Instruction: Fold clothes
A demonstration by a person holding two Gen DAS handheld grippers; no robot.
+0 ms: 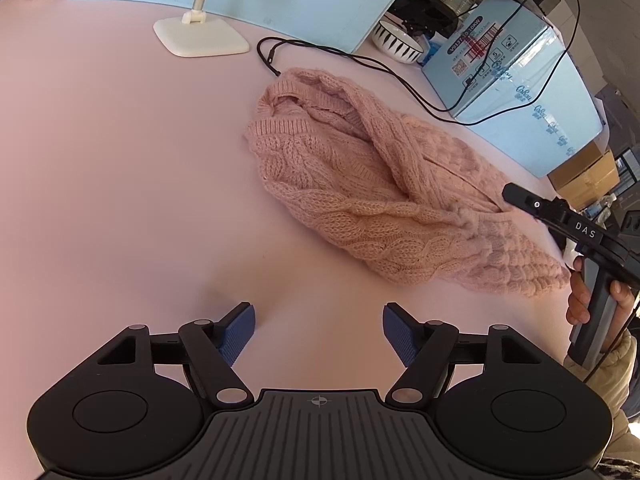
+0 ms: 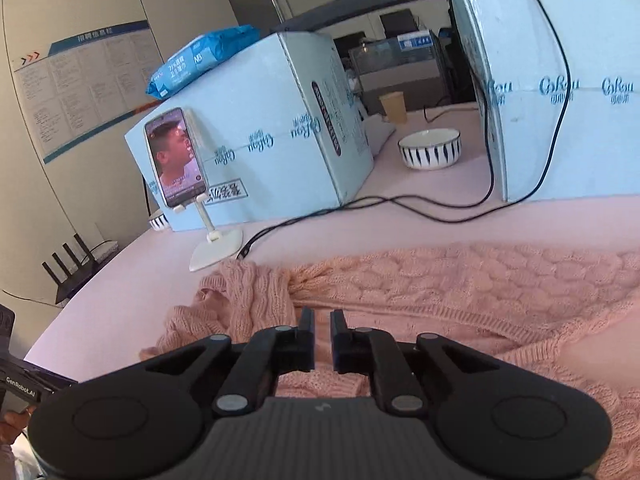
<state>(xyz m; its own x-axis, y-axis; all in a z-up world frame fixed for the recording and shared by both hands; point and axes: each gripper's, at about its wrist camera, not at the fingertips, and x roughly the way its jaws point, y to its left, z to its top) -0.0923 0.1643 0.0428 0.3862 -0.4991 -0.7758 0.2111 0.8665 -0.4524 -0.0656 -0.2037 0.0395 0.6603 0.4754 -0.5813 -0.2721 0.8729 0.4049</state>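
Two grippers (image 1: 319,332) (image 2: 322,330), one pink sweater (image 1: 384,184), two bowls (image 1: 398,42).

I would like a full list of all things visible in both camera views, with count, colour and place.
sweater: one, pink, crumpled on table
boxes: two, light blue, rear
phone: one, on white stand
bowls: three, white, striped, by boxes
cable: black, behind sweater
wipes pack: one, blue, on box
paper cup: one, tan, far back
router: one, black, beyond table
left gripper: open, over bare table
right gripper: nearly closed, at sweater
hand: holding right handle
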